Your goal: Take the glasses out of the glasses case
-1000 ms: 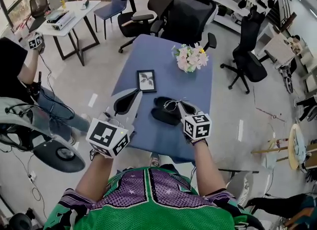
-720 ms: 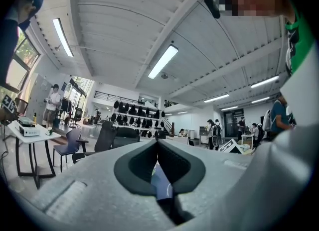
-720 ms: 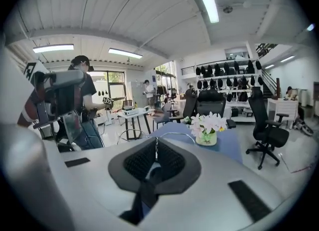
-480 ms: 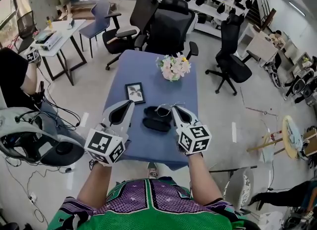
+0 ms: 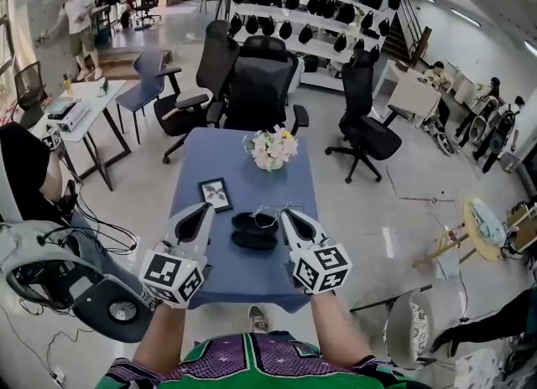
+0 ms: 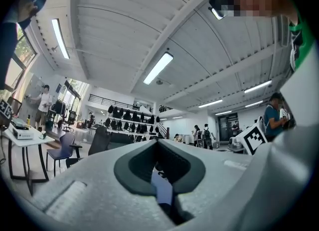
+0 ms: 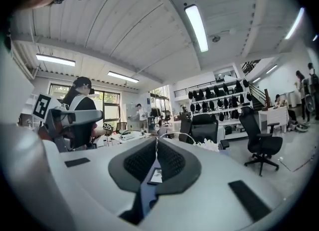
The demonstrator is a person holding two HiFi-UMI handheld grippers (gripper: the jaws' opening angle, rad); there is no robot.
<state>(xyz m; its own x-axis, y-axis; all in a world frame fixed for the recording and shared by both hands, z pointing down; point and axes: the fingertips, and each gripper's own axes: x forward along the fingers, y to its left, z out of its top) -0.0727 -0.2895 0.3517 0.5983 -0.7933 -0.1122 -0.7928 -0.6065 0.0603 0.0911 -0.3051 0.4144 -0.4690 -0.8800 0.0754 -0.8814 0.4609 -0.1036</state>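
Note:
An open black glasses case lies in the middle of the blue table. Thin wire-framed glasses hang over the case's far edge, and my right gripper is shut on them. In the right gripper view the wire rim arcs just past the closed right gripper. My left gripper hovers left of the case, beside the picture frame. Its jaws meet in the left gripper view, where the left gripper holds nothing that I can see.
A small framed picture lies left of the case and a bunch of flowers stands at the table's far end. Black office chairs crowd the far side. A seated person and floor equipment are at the left.
The head view has risen and pulled back, so the table looks smaller. Both grippers keep their places beside the case, the right one still holding the glasses.

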